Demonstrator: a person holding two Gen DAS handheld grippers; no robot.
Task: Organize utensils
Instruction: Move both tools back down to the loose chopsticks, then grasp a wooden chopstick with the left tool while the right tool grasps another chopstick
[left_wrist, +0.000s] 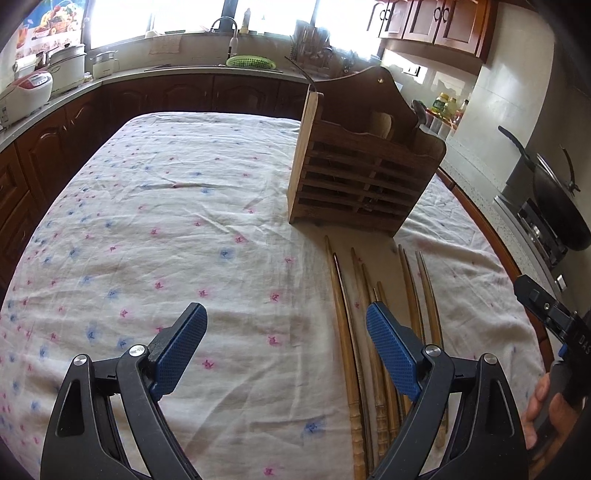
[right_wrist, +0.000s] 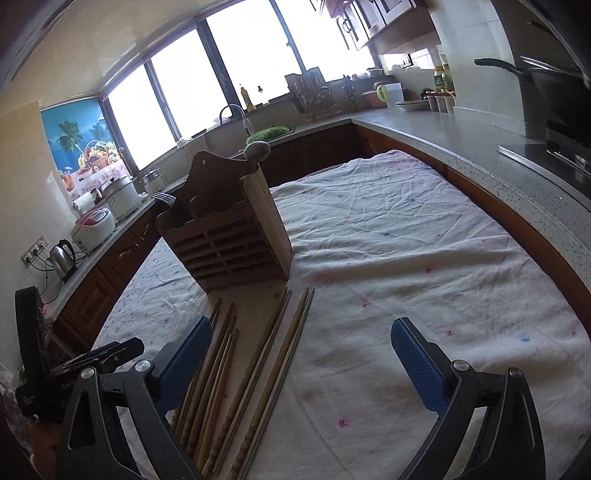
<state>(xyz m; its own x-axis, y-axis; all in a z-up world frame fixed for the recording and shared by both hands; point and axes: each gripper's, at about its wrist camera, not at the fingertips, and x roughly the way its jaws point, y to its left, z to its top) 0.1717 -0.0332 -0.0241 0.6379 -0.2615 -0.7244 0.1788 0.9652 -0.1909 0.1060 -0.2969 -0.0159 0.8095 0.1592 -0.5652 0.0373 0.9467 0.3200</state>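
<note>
Wooden utensil holder (left_wrist: 364, 173) stands upright on cloth-covered counter (left_wrist: 184, 206), toward its far edge. A fork (right_wrist: 165, 198) & a spoon (right_wrist: 256, 151) stick up from holder. Bamboo chopsticks (left_wrist: 354, 332) lie side by side on the cloth just in front of holder, tips toward it. Left gripper (left_wrist: 284, 347) open, nothing btwn its blue pads, its one finger over the chopsticks. Right gripper (right_wrist: 299, 365) also open, empty, hovering above chopsticks w/ a pair btwn its fingers, not pinched.
</note>
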